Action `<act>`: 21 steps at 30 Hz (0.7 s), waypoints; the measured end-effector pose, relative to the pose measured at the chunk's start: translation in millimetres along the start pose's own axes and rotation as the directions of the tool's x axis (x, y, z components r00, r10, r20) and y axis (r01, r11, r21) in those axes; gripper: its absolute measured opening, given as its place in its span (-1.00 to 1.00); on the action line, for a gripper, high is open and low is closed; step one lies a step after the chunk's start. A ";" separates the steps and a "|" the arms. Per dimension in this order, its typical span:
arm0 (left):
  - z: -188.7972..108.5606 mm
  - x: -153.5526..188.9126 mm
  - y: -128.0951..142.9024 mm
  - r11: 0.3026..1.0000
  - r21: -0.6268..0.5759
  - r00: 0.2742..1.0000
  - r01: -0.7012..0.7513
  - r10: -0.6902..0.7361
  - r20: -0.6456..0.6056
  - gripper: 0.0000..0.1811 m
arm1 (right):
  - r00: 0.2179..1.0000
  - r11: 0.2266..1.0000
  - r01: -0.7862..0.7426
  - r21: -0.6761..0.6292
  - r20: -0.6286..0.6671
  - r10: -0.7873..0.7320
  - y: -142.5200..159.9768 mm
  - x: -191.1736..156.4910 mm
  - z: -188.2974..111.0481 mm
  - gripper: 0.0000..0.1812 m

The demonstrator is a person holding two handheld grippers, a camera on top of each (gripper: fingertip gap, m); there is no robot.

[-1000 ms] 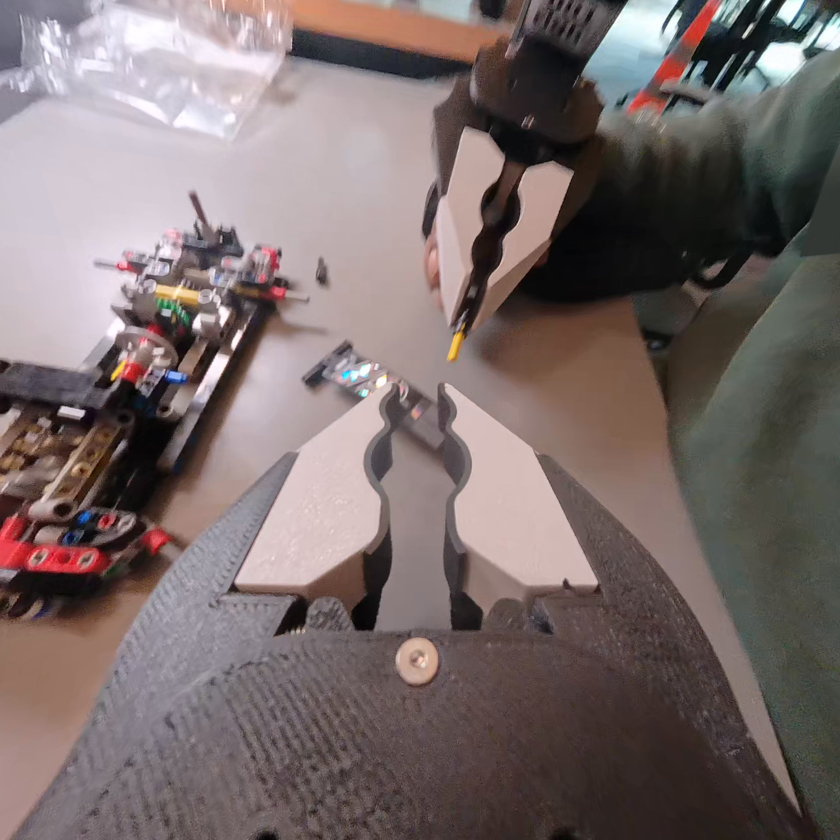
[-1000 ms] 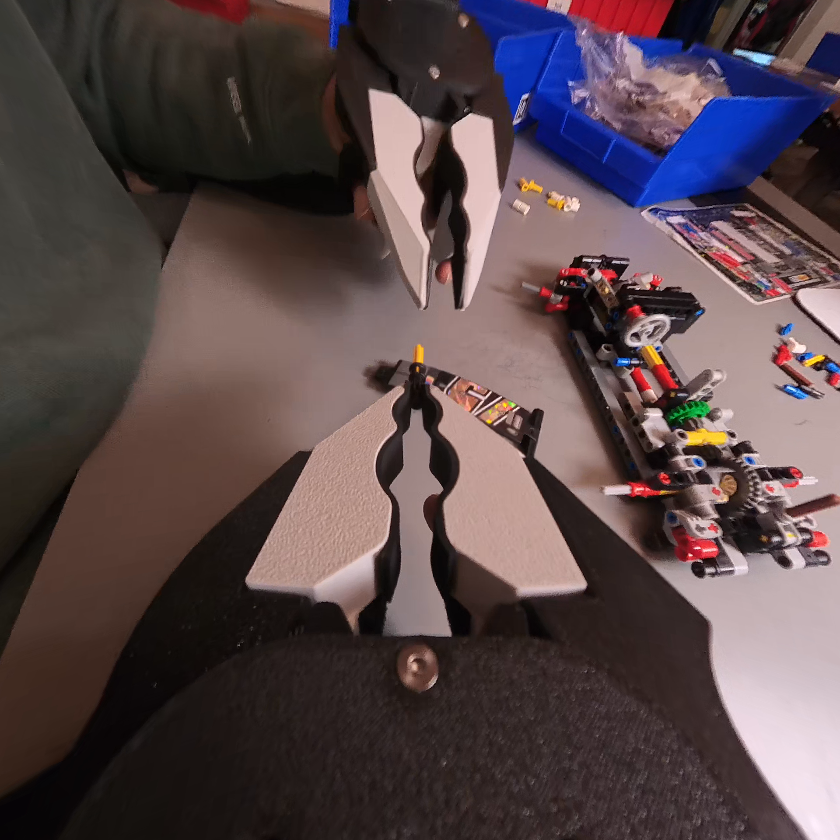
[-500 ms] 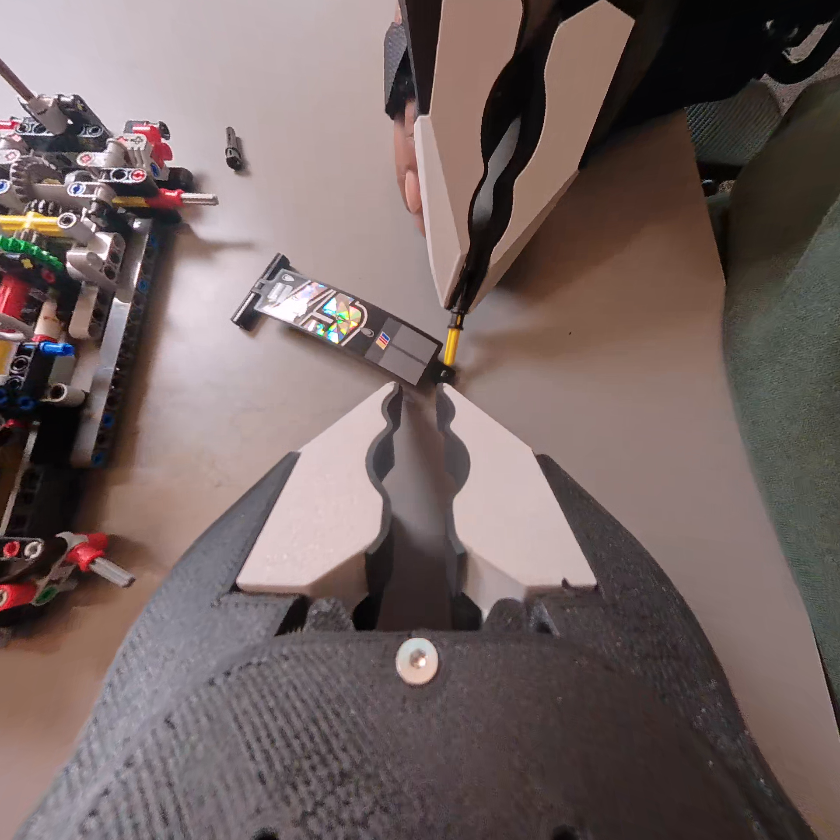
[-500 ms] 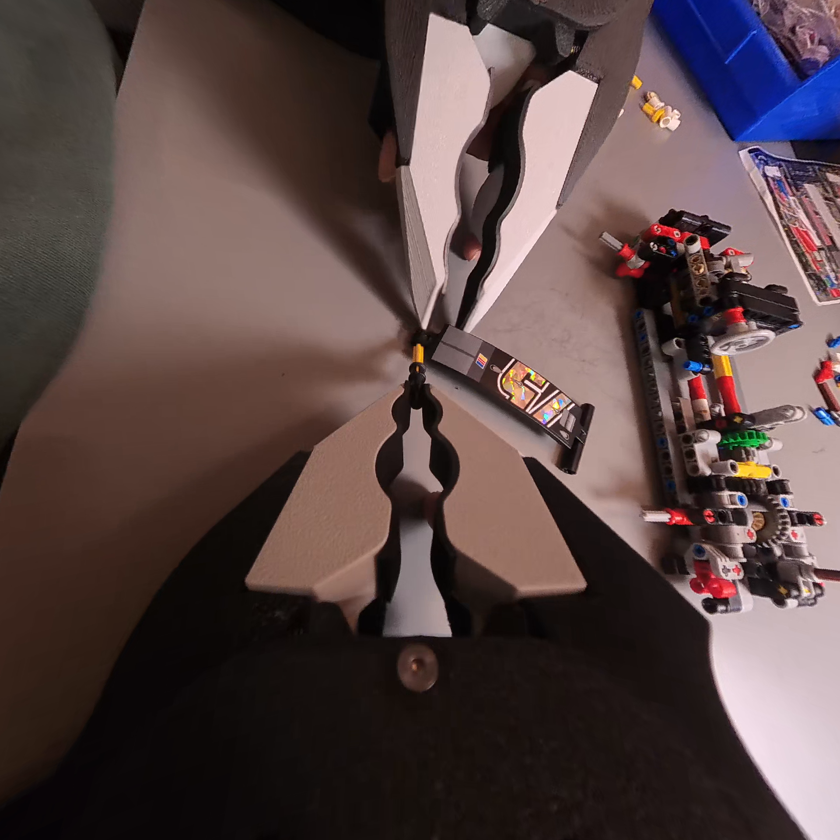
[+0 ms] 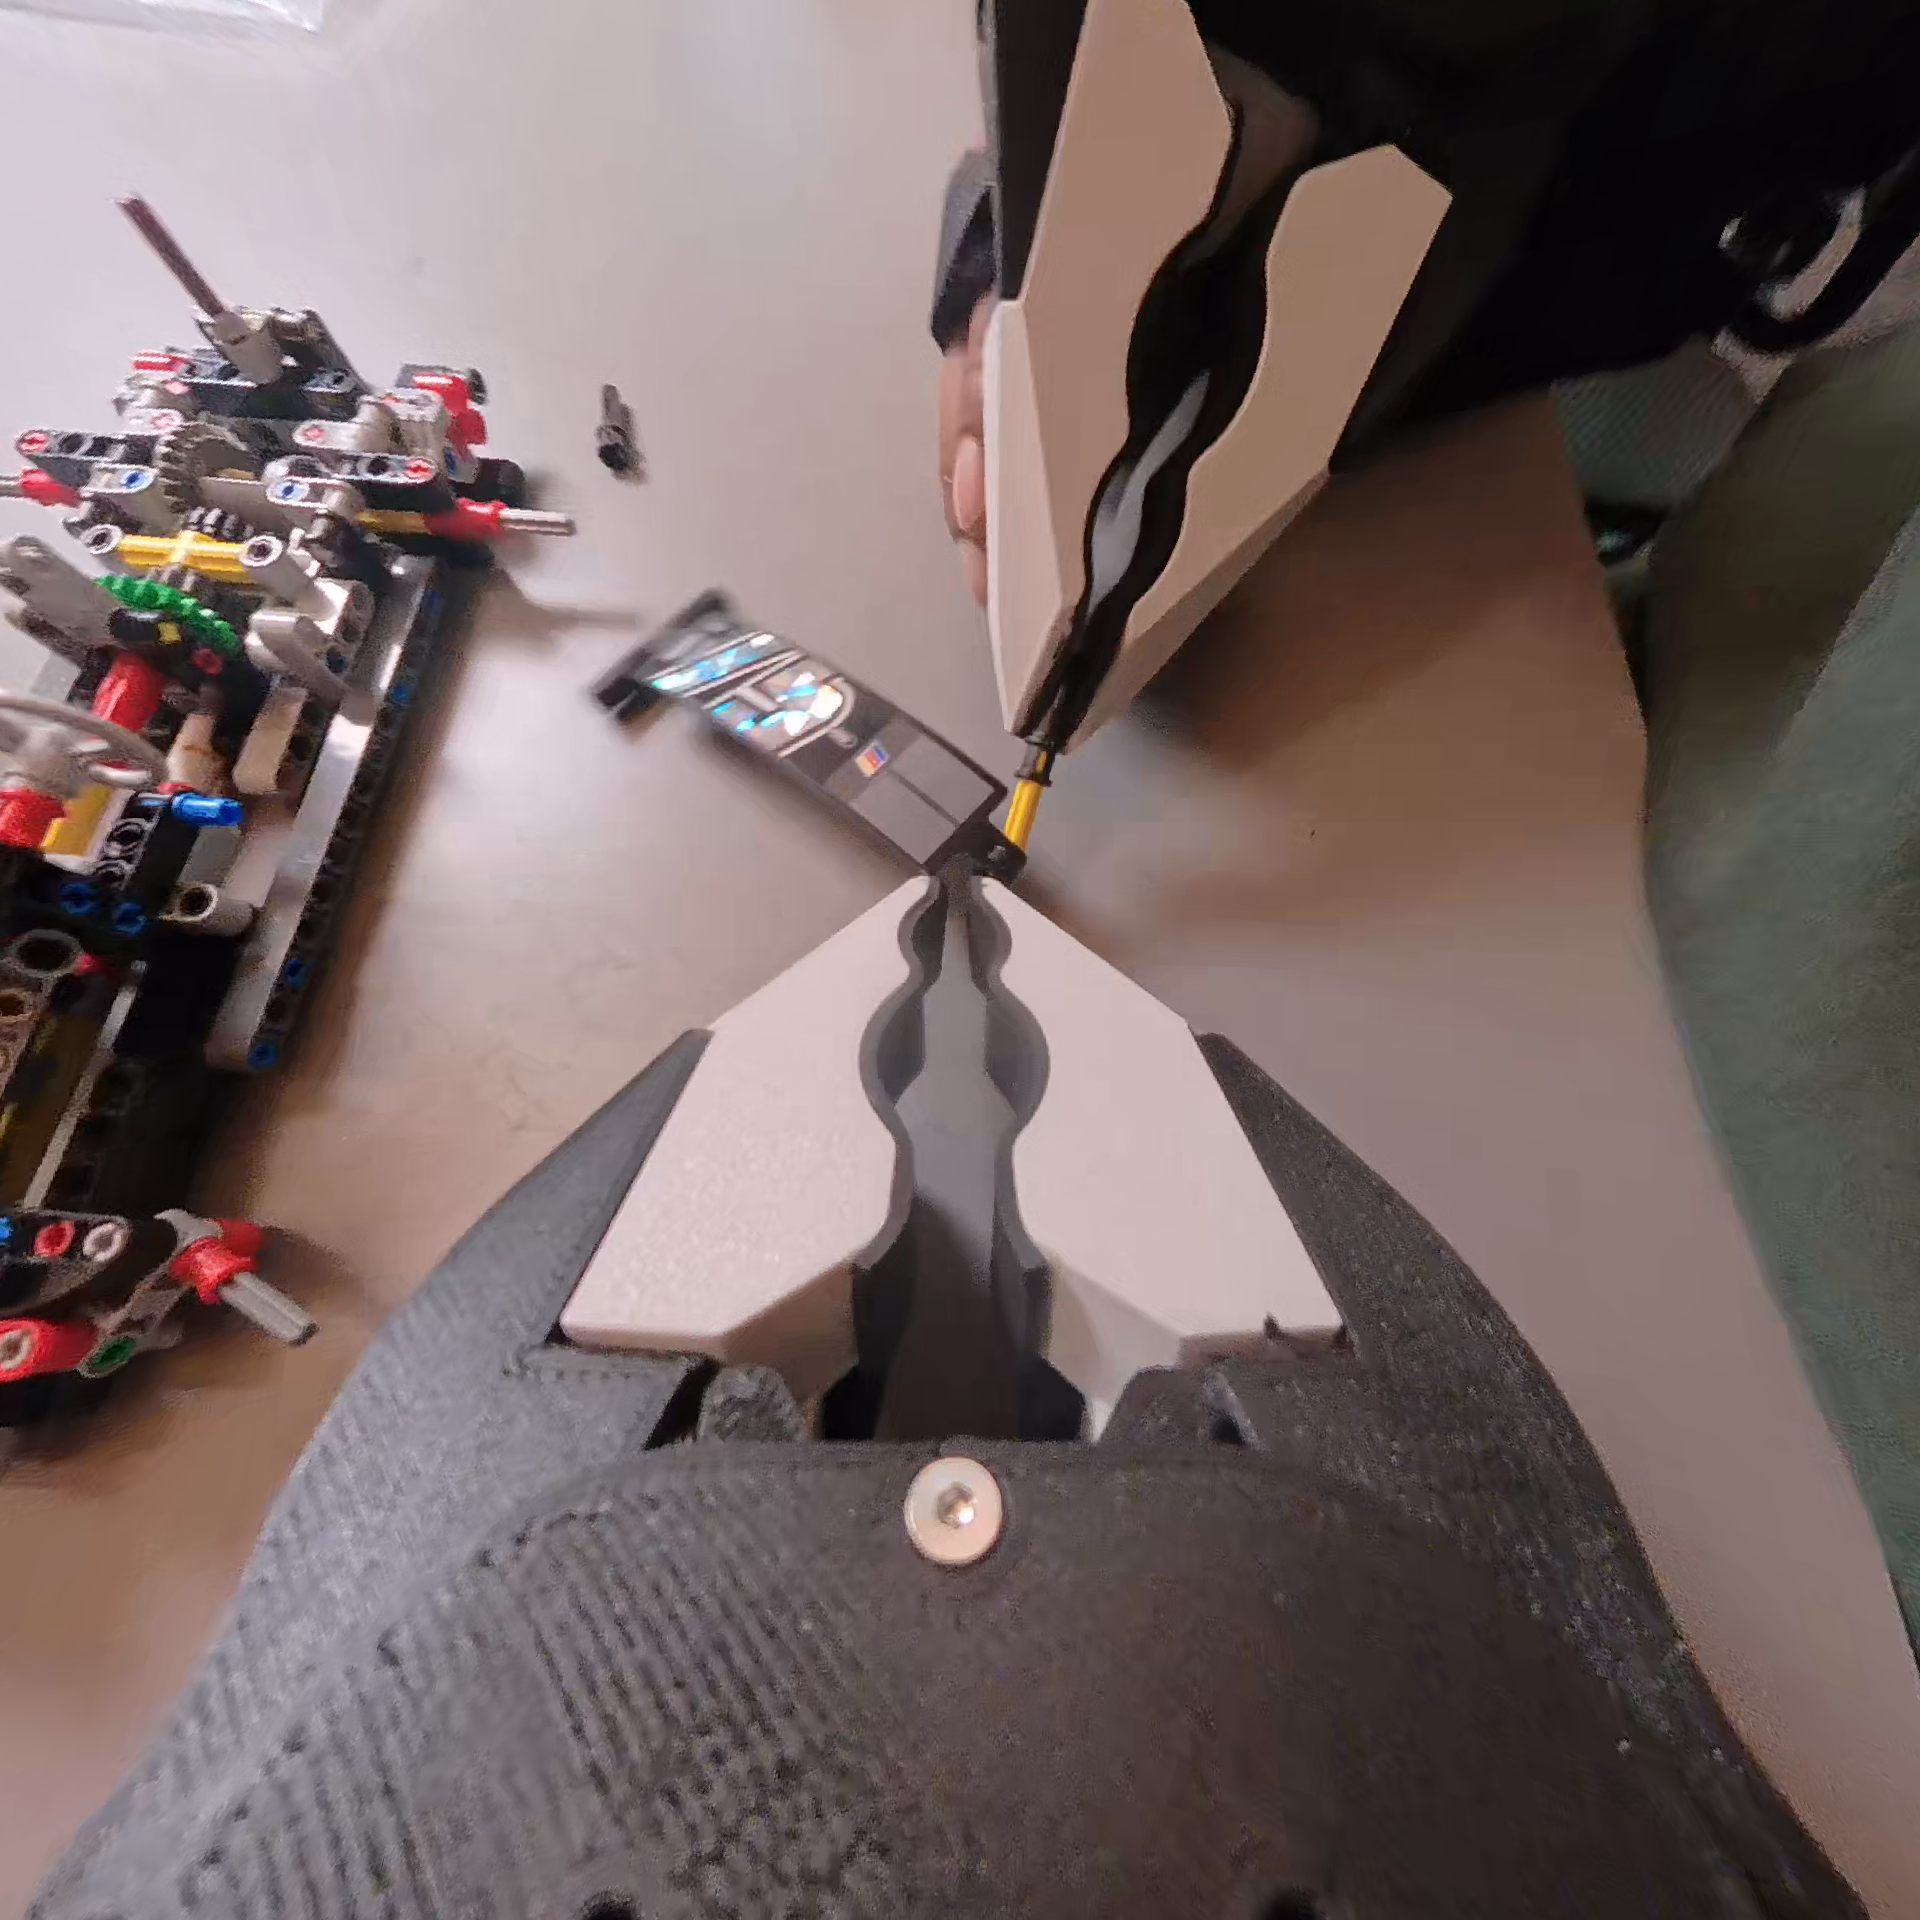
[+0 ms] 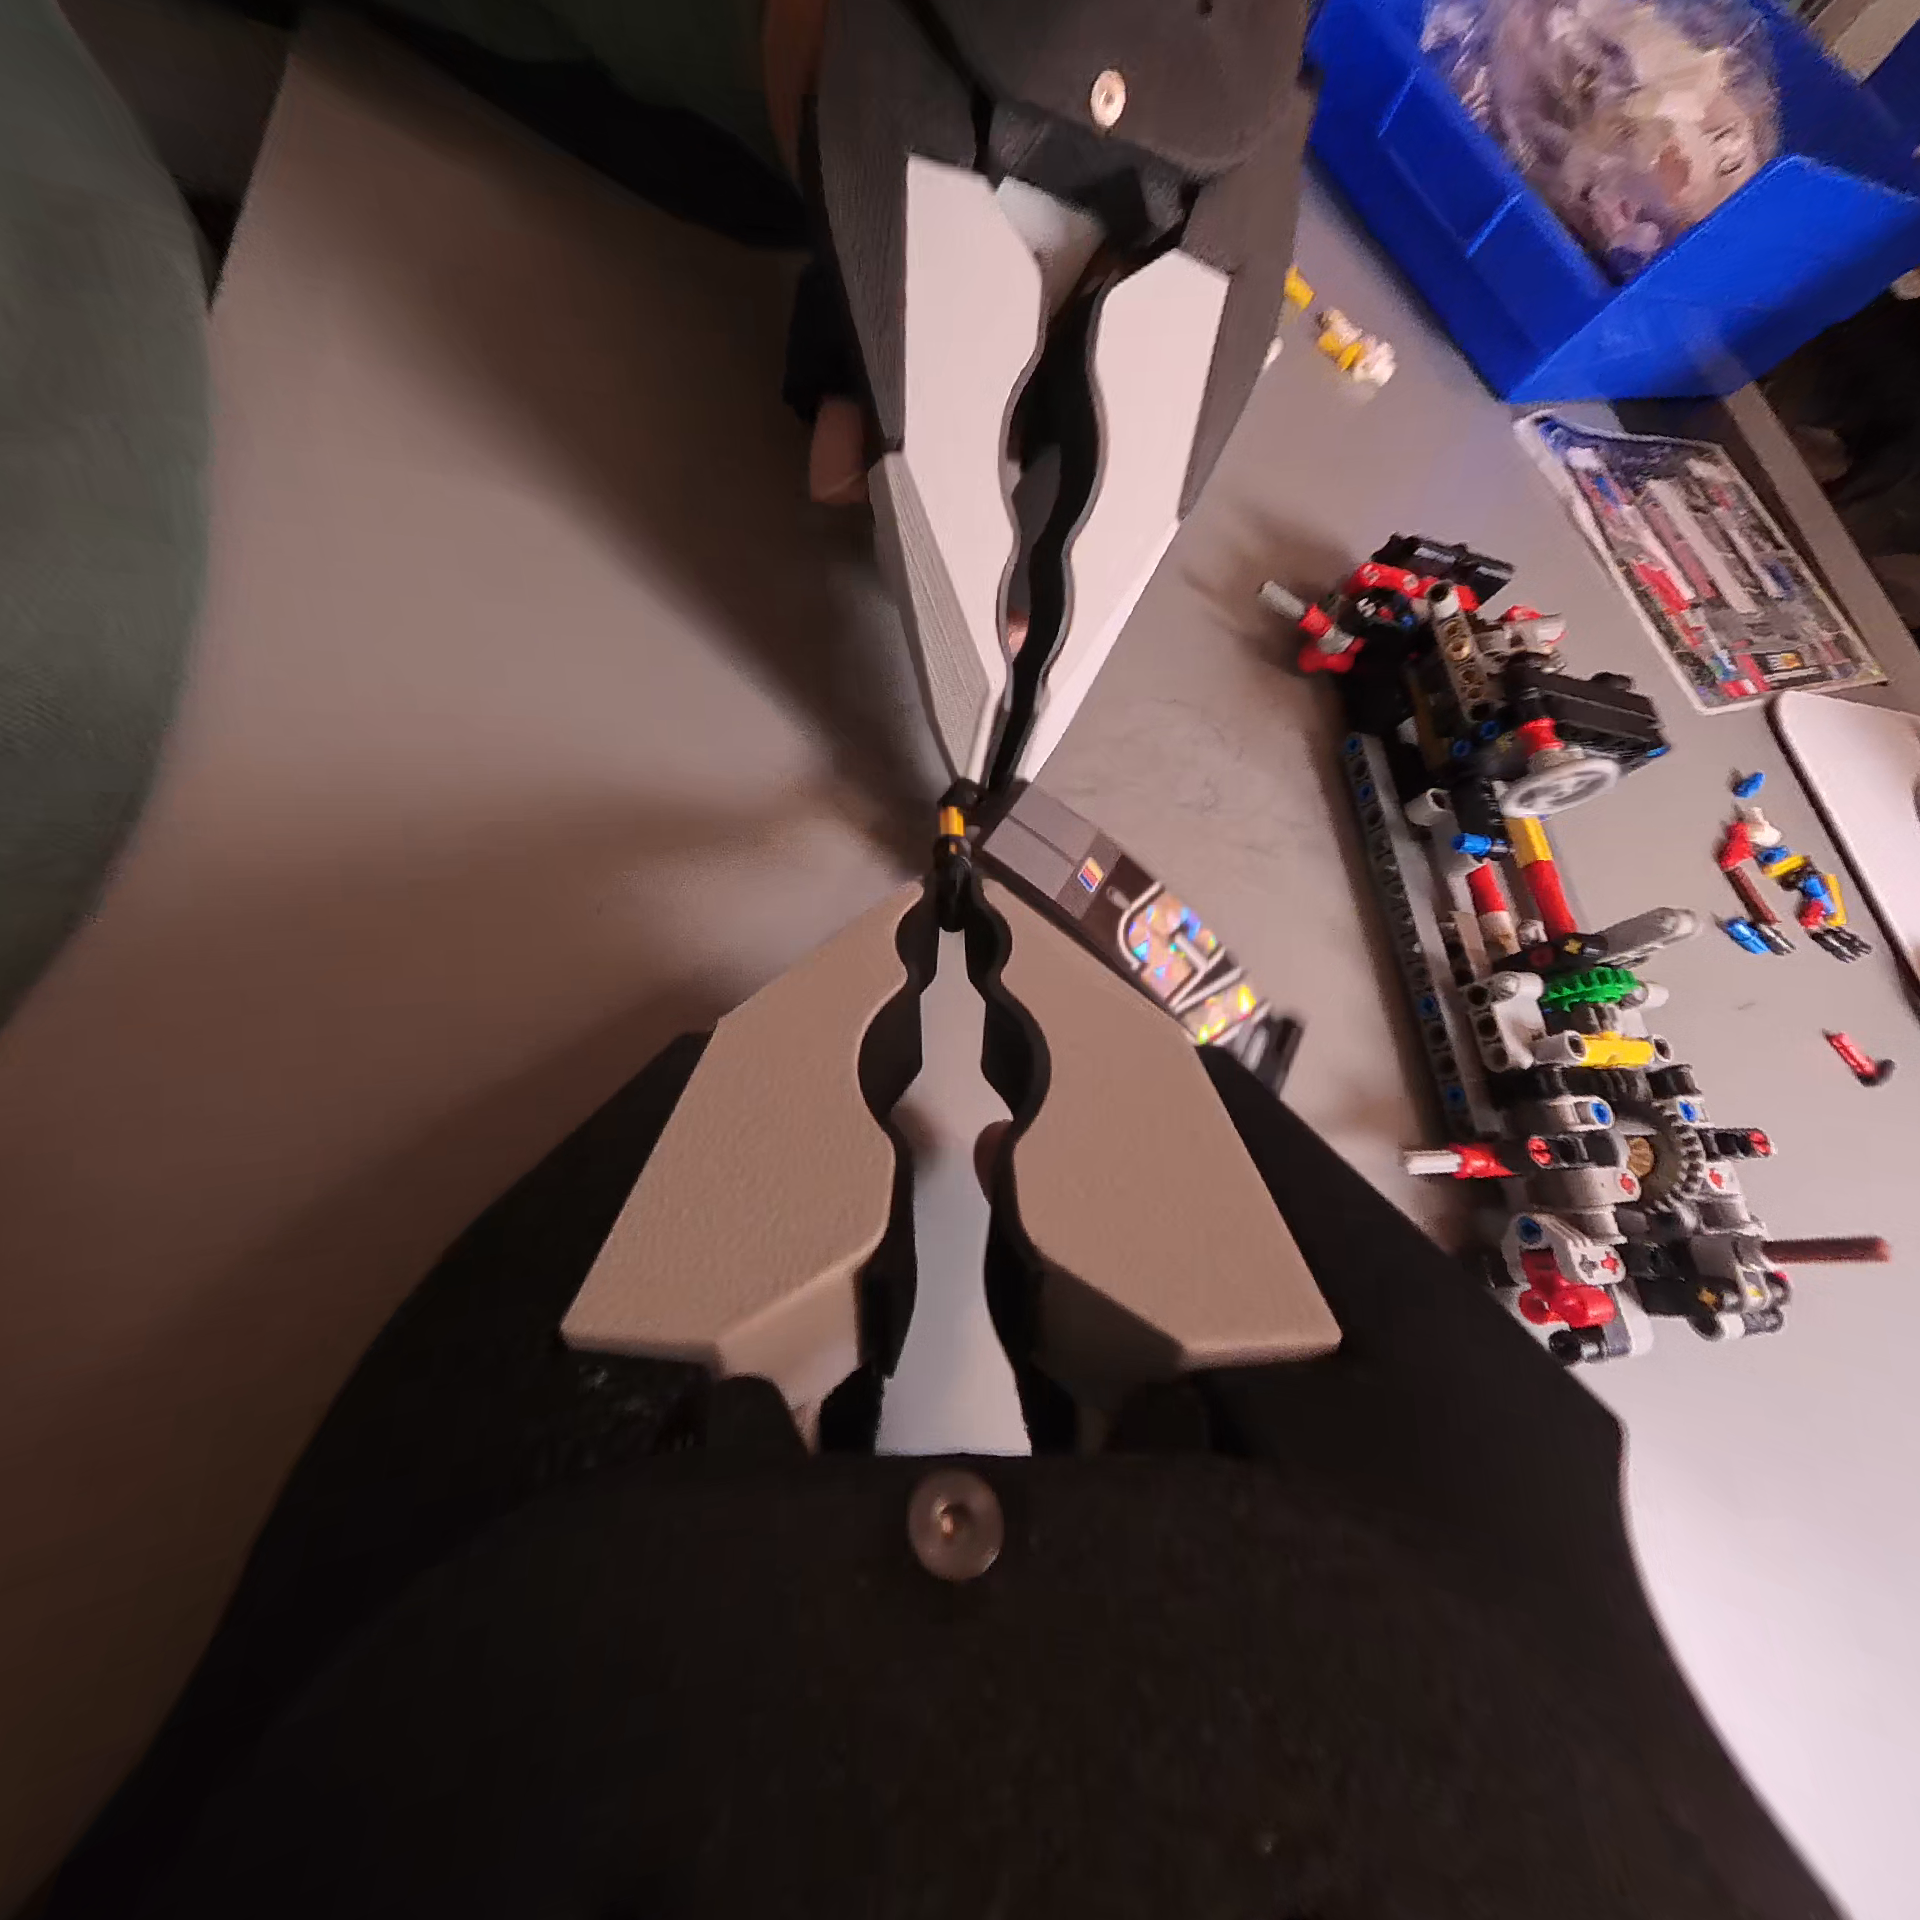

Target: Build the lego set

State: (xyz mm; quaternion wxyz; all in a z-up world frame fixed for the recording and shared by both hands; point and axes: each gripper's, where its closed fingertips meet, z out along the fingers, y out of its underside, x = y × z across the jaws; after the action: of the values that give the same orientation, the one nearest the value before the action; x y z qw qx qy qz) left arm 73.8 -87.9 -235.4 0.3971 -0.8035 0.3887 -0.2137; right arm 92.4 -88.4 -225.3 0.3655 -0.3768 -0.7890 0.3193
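The black panel point(image 5: 821, 743), light, stiff and decorated with a shiny sticker, is lying on the tabletop point(image 5: 1299, 935) beside the chassis point(image 5: 208, 644). The left gripper point(image 5: 961, 883) is pinching the panel's near corner with jaws nearly together. The right gripper point(image 6: 951, 899) is reaching in from the opposite side, jaws clamped on a thin yellow axle point(image 5: 1023, 805) (slippery, easily skewed) meeting that corner's connector. Gripping the panel by its edge looks safest.

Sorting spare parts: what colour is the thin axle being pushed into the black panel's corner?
Yellow; the thin yellow axle shows best in the left wrist view.
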 end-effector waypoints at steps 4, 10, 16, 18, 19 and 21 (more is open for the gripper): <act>-7.7 3.7 -16.0 0.985 0.107 0.987 0.133 -0.123 -0.100 -0.92 | 0.995 0.987 -0.086 0.134 -0.036 0.091 -17.8 16.9 -11.7 -0.99; -9.6 3.6 -25.0 0.973 0.152 0.981 0.172 -0.156 -0.114 -0.94 | 0.995 0.989 -0.087 0.121 -0.035 0.092 -13.8 17.3 -10.3 -0.99; -2.3 -3.4 -12.9 0.996 0.077 0.999 0.051 -0.051 0.000 -0.91 | 0.996 0.995 -0.086 0.058 -0.012 0.087 0.8 28.7 -28.5 -0.99; 3.4 -4.5 -10.9 0.998 0.046 0.997 -0.053 0.051 0.051 -0.85 | 0.995 0.995 -0.096 0.023 0.030 0.095 8.4 28.7 -41.9 -0.99; 6.5 -4.5 -10.8 0.993 0.029 0.991 -0.118 0.115 0.072 -0.81 | 0.992 0.994 -0.110 -0.005 0.059 0.110 13.9 26.8 -47.6 -0.99; 12.5 -6.2 -13.5 0.971 0.000 0.966 -0.239 0.238 0.106 -0.76 | 0.988 0.992 -0.121 -0.041 0.090 0.124 23.0 24.5 -55.6 -0.99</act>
State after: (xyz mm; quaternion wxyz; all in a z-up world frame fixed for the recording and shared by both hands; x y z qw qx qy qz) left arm 84.3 -71.9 -232.1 0.4449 -0.7583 0.4598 -0.1244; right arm 135.1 -43.6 -205.6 0.3015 -0.4158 -0.7860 0.3442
